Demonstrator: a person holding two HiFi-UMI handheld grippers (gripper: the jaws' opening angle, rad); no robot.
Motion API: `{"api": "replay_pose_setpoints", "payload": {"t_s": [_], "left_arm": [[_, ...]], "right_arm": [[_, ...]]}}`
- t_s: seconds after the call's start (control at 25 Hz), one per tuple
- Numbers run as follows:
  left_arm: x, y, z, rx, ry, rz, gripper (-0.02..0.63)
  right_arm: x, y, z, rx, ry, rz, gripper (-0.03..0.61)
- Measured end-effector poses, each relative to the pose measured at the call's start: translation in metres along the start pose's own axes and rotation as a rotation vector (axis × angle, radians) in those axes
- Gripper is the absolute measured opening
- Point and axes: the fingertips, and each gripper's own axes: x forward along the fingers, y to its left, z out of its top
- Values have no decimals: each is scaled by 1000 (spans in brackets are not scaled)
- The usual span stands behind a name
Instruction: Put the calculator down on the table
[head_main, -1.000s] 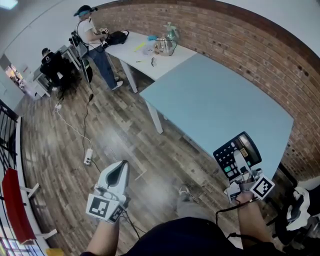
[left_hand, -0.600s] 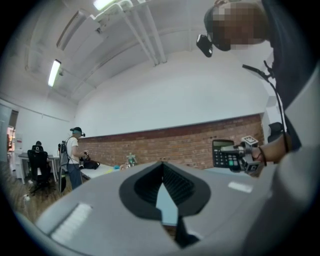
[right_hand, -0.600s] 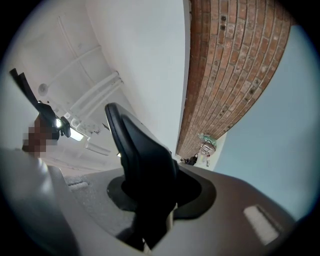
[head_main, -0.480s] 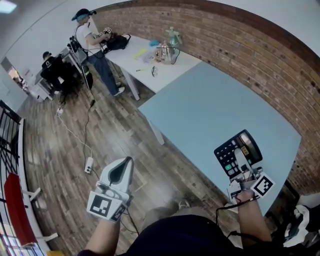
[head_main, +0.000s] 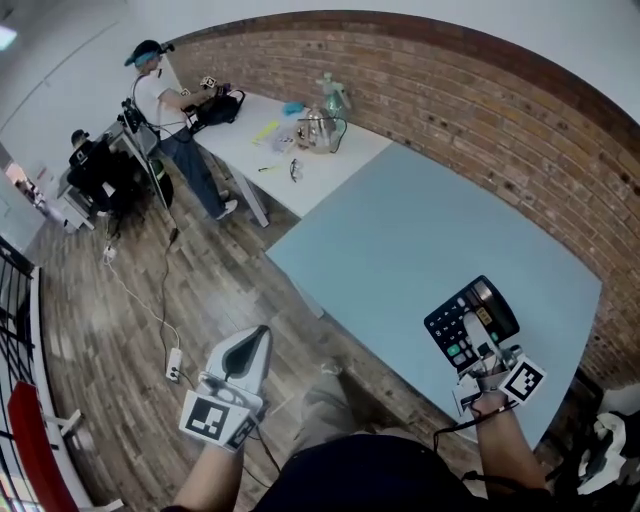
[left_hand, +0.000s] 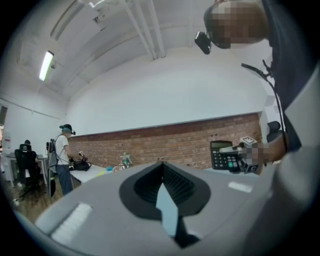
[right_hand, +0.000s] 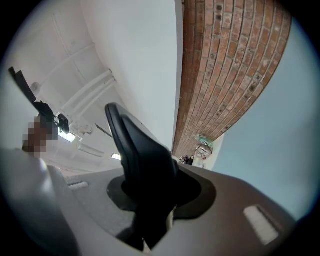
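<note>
A black calculator (head_main: 450, 325) with a green key stands clamped in my right gripper (head_main: 476, 328), which is shut on it. It hangs above the near part of the light-blue table (head_main: 420, 220), keys facing up towards me. In the right gripper view its dark edge (right_hand: 140, 150) rises between the jaws. My left gripper (head_main: 258, 338) is over the wooden floor, left of the table, with jaws shut and nothing in them. From the left gripper view the calculator (left_hand: 221, 157) shows at the right, in front of the brick wall.
A brick wall (head_main: 480, 100) runs behind the blue table. A white table (head_main: 300, 130) at the back carries a spray bottle, a wire basket and small items. One person (head_main: 160, 95) stands there and another (head_main: 90, 160) sits. A power strip (head_main: 173, 365) and cable lie on the floor.
Both grippers have moved forward. The calculator, earlier by the table's near edge, is now further in over the tabletop. The left gripper stays shut over the floor.
</note>
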Motion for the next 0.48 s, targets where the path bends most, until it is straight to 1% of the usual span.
{"api": "replay_pose_setpoints", "payload": {"t_s": [0.2,0.36,0.48], "left_arm": [[62,17,2,8,-18,-128,2],[110,41,-9,55,-8,-209,2],[145,47,-15,63,2,-284,2]], "right_arm": [[18,-12,17,-28,-69,-45,120],[30,-23,34,-53,-122,-96,120],[38,-34,44,-66,-169,-132,120]]}}
